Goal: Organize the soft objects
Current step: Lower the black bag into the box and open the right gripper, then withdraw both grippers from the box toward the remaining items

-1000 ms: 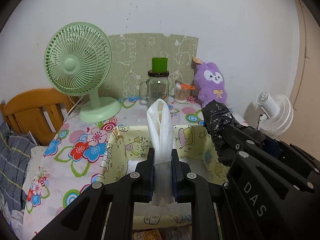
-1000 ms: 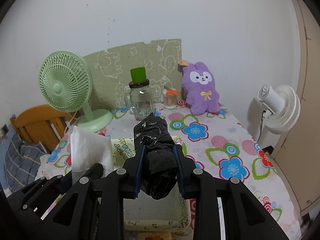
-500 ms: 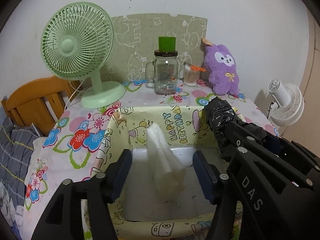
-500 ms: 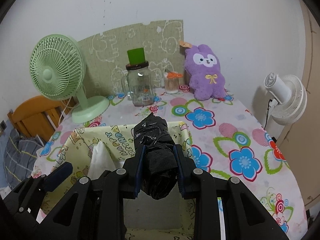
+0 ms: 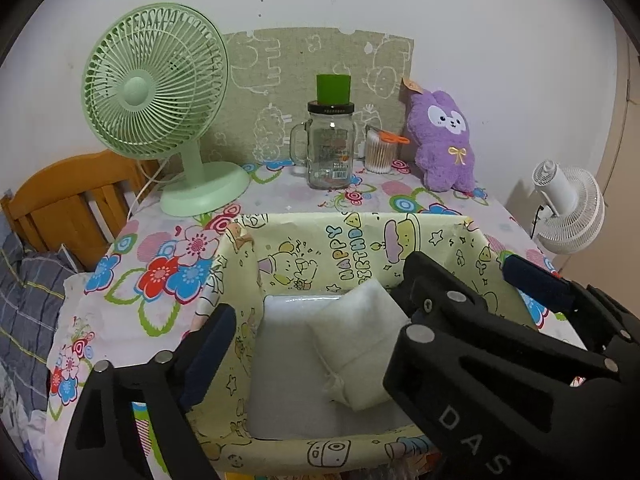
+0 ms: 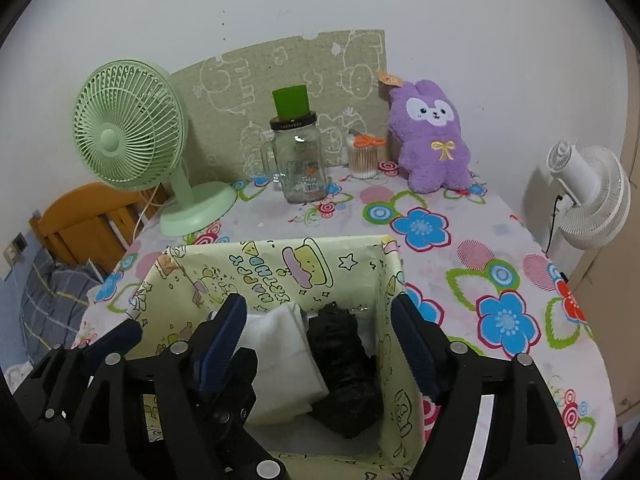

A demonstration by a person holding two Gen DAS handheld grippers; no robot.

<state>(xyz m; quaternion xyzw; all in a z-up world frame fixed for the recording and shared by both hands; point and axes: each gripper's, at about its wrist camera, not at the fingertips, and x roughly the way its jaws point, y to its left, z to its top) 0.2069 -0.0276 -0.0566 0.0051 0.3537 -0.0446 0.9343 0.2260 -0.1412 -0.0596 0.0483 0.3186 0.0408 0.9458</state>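
Hovering over the box (image 6: 192, 280), my right claw (image 6: 320, 344) and left claw (image 5: 316, 332) have just sprung wide, gripping nothing. Below them the white cloth (image 6: 280, 356) and black bundle (image 6: 344, 364) lie touching inside. Beyond stand a jar (image 6: 300, 168) and purple plush (image 6: 432, 140).

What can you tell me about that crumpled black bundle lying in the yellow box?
The black bundle looks like crinkled, glossy plastic film scrunched into a rough roll. It lies lengthwise on the pale floor of the yellow cartoon-printed box, near its right wall, touching the folded white cloth on its left. The right tongs have just been opening; their pads stand clear of it, so nothing grips it.
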